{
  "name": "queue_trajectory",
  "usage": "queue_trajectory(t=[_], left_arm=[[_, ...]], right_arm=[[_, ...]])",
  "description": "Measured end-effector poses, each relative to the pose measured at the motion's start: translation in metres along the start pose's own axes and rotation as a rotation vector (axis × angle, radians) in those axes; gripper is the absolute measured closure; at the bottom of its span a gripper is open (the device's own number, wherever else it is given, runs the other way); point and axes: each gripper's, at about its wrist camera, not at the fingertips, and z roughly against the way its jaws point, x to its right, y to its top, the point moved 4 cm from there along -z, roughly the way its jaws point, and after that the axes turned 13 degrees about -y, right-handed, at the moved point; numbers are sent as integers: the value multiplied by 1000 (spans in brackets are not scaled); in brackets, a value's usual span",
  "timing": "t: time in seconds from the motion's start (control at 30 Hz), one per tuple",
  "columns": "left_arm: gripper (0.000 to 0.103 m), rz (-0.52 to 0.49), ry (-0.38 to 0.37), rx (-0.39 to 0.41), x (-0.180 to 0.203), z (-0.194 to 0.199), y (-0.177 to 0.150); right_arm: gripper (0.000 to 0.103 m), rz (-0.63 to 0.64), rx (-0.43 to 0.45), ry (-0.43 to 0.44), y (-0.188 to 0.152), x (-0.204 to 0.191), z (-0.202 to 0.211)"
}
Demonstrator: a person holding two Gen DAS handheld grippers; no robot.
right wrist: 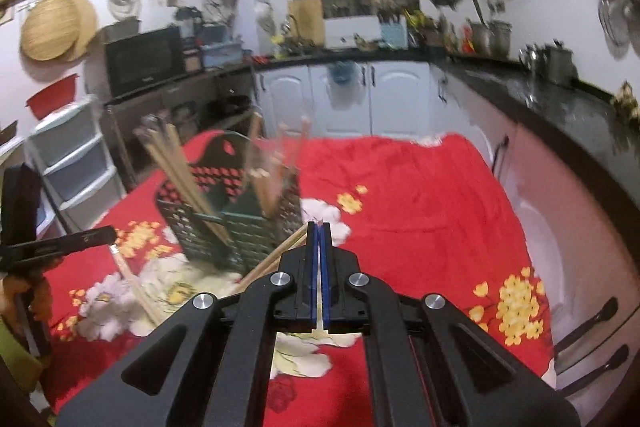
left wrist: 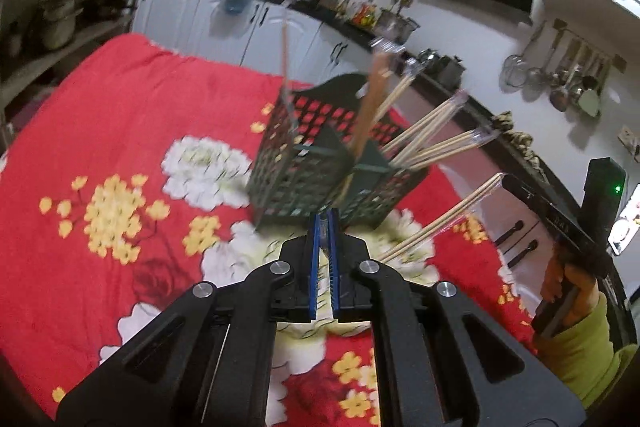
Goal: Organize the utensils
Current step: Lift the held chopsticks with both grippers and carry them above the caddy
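Observation:
A dark green lattice utensil holder point(left wrist: 320, 163) stands on the red floral cloth, also in the right wrist view point(right wrist: 232, 211). Several packs of wooden chopsticks point(left wrist: 424, 135) lean out of its compartments. My left gripper point(left wrist: 325, 217) is shut just in front of the holder; I see nothing held between its blue pads. My right gripper point(right wrist: 319, 227) is shut on a wrapped pair of chopsticks point(right wrist: 276, 259), which slants toward the holder's base. In the left wrist view that pair point(left wrist: 444, 219) reaches out from the right gripper point(left wrist: 504, 181). Another pair point(right wrist: 136, 283) lies on the cloth.
The red floral cloth point(left wrist: 120, 115) covers the table. White cabinets point(right wrist: 352, 99) and a dark countertop point(right wrist: 520, 95) with pots and jars run behind and to the right. Plastic drawers point(right wrist: 72, 155) stand at the left. Ladles hang on the wall point(left wrist: 568, 83).

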Motion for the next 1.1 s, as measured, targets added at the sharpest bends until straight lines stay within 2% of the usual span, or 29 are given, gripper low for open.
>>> queue_trajectory(t=[0.3,0.53,1.1], left_arm=[[101,-84,-52,50,37,12,19],[101,-135,-73,82,60,20,34],[101,-238,-72,210,94,58,81]], right_arm=[[102,71,89,68,20,-34,42],[102,81,140,95,34,-44,62],[102,93,252,120,70,-57,96]])
